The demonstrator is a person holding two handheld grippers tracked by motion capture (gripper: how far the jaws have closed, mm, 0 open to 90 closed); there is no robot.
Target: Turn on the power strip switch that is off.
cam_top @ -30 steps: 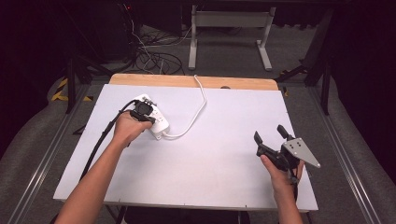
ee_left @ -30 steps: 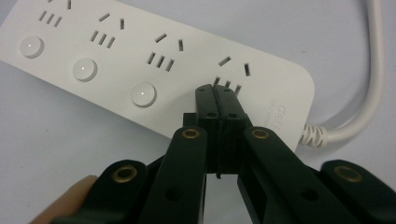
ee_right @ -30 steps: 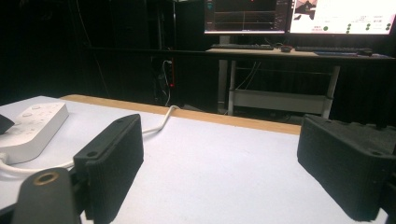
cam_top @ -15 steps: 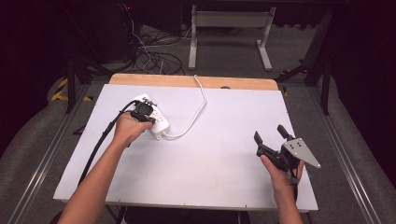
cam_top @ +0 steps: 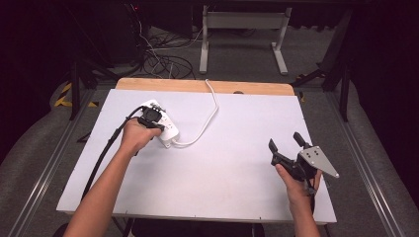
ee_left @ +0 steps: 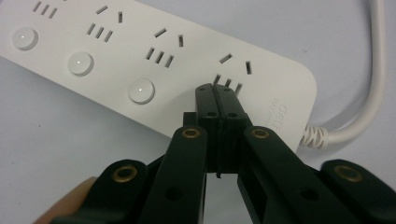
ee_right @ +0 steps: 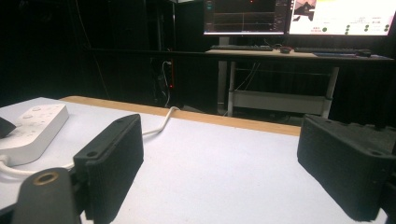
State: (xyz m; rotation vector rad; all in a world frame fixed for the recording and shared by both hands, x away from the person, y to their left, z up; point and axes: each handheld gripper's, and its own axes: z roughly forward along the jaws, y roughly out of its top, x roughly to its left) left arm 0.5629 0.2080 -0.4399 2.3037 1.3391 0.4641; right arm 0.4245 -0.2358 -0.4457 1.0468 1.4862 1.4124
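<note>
A white power strip (cam_top: pixel 167 130) lies at the back left of the white table (cam_top: pixel 232 168). It has a row of sockets, each with a round button (ee_left: pixel 141 90). My left gripper (cam_top: pixel 150 114) is over it, jaws shut with nothing between them. In the left gripper view its tips (ee_left: pixel 216 93) rest at the end socket nearest the cord, on the power strip (ee_left: pixel 140 51). My right gripper (cam_top: pixel 285 140) is held above the table's front right, jaws wide open and empty. The right gripper view shows its pads (ee_right: pixel 116 154) apart and the power strip (ee_right: pixel 32 123) far to the left.
The strip's white cord (cam_top: pixel 210 113) curves back over the table's wooden far edge (cam_top: pixel 207 86). Cables and a metal stand (cam_top: pixel 242 29) are on the floor beyond. A desk with monitors (ee_right: pixel 299 16) stands behind the table.
</note>
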